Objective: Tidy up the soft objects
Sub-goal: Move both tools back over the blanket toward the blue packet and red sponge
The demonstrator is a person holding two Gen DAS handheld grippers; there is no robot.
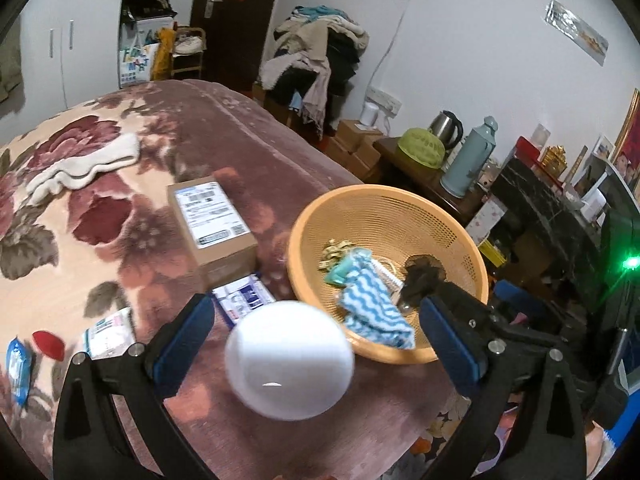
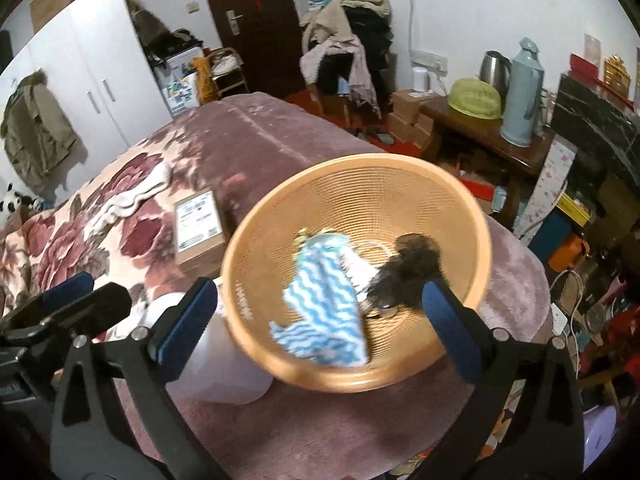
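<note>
An orange mesh basket [image 1: 400,208] sits on the floral blanket near the bed's right edge. In it lie a blue-and-white wavy cloth [image 1: 372,300], a black furry thing [image 1: 424,276] and a small gold item [image 1: 336,254]. My left gripper [image 1: 314,308] is open. A blurred white rounded object [image 1: 290,360] sits between its jaws with a gap to each pad. My right gripper [image 2: 318,292] is open wide in front of the basket [image 2: 360,184], over the cloth [image 2: 324,308] and the furry thing [image 2: 412,272]. The white object [image 2: 224,360] lies left of the basket.
On the blanket there are a cardboard box [image 1: 212,220], a white sock-like cloth [image 1: 84,168], a small packet [image 1: 244,300] and tissue packs [image 1: 108,332]. Beyond the bed's right edge stands a wooden table [image 2: 480,128] with a kettle and a flask. Clothes are heaped on a chair [image 1: 320,52].
</note>
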